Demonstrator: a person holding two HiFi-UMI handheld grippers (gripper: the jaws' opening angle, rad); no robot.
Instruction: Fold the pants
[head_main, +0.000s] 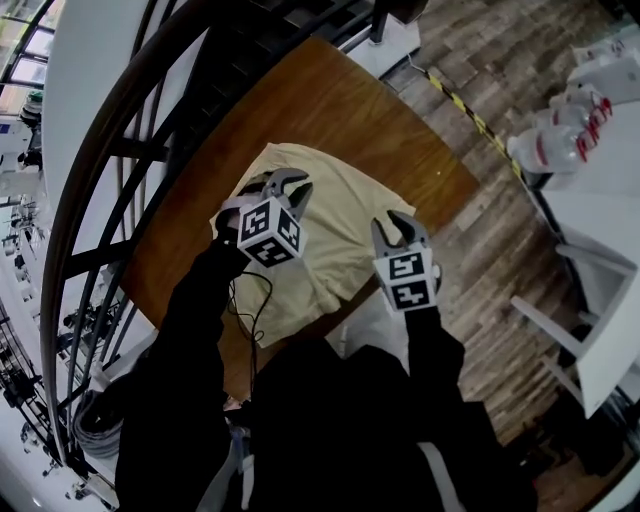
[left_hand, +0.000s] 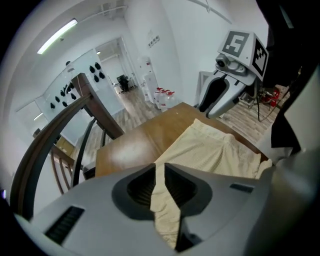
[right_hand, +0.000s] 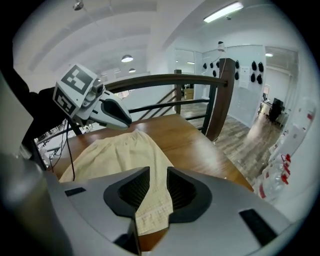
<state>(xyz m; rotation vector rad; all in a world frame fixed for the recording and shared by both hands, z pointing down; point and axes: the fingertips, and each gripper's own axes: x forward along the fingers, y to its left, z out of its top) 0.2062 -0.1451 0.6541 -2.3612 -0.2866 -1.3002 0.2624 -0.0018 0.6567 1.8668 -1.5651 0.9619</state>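
Note:
Cream pants (head_main: 335, 225) lie folded in a flat rectangle on a brown wooden table (head_main: 330, 100). My left gripper (head_main: 288, 184) hovers over the pants' left part, its jaws a narrow gap apart. In the left gripper view, the left gripper (left_hand: 160, 167) shows a strip of the pants (left_hand: 215, 150) through that gap. My right gripper (head_main: 397, 228) stands open over the pants' right near edge. In the right gripper view, the right gripper (right_hand: 157, 172) frames the pants (right_hand: 115, 152), whose hem corner lies below the jaws, clear of the pads. Each gripper also appears in the other's view.
A dark curved stair railing (head_main: 110, 150) runs along the table's left side. A black cable (head_main: 250, 300) trails by the near left edge. To the right stand a white table (head_main: 600, 200) with bottles (head_main: 555, 140) and a white chair (head_main: 560, 330) on a plank floor.

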